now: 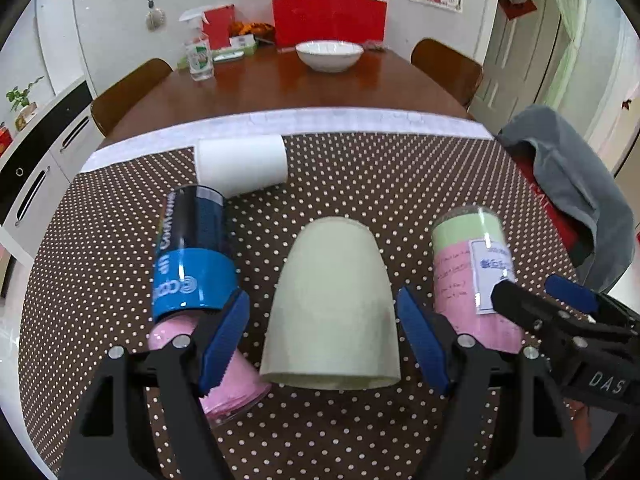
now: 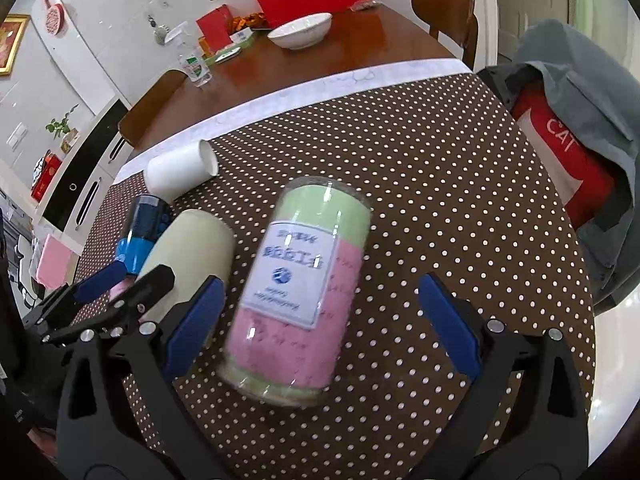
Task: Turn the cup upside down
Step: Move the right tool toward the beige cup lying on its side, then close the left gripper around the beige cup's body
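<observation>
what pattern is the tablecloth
Brown tablecloth with small white polka dots, clearest in the right wrist view.

Few texts could be read. On the red cushion (image 2: 560, 148), which lay under the grey cloth (image 2: 592, 92) to the right of the polka-dot mat (image 2: 440, 184), stood the white letters "CAT". On the black right gripper (image 1: 528, 300), seen from the left wrist view, stood "DAS". The label of the green and pink canister (image 2: 296, 280) and the blue band of the dark canister (image 1: 188, 256) carried print, too blurred to read.
</observation>
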Tool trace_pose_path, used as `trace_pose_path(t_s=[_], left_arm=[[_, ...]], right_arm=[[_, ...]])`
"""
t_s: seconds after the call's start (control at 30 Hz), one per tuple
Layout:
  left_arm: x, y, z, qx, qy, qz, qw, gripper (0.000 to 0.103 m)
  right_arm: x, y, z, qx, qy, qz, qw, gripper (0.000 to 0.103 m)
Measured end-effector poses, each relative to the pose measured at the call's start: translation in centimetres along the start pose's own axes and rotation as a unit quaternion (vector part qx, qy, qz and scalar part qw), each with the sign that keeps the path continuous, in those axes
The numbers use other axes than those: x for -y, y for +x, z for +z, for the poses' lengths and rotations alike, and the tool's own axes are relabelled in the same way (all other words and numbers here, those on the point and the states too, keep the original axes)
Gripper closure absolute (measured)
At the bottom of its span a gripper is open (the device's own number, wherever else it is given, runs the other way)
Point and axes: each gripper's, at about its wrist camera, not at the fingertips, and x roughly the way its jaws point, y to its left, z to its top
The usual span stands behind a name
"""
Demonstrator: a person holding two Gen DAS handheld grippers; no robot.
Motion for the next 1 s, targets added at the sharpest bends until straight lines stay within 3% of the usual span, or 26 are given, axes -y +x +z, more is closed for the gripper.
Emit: trace_pose_path(t_s=[0.2, 0.47, 0.73, 1.0], left_arm=[[0.8, 2.6, 0.4, -0.034, 0.009, 0.001, 0.9994, 0.027], [1.1, 3.3, 0.6, -0.02, 0.012, 0.002, 0.9997, 0.027], [0.2, 4.7, 0.7, -0.056, -0.007, -0.015, 0.9983, 0.026], [-0.2, 4.7, 0.5, -0.056, -0.013, -0.008, 0.9983, 0.026]], right_arm=[[1.1, 1.2, 0.1, -0.018, 0.019, 0.02, 0.999, 0.007], [1.2, 1.3, -0.1, -0.022, 0.023, 0.033, 0.999, 0.007], [1.1, 1.4, -0.1, -0.02, 0.025, 0.031, 0.999, 0.007], [1.2, 1.2, -0.1, -0.018, 0.027, 0.03, 0.999, 0.007]])
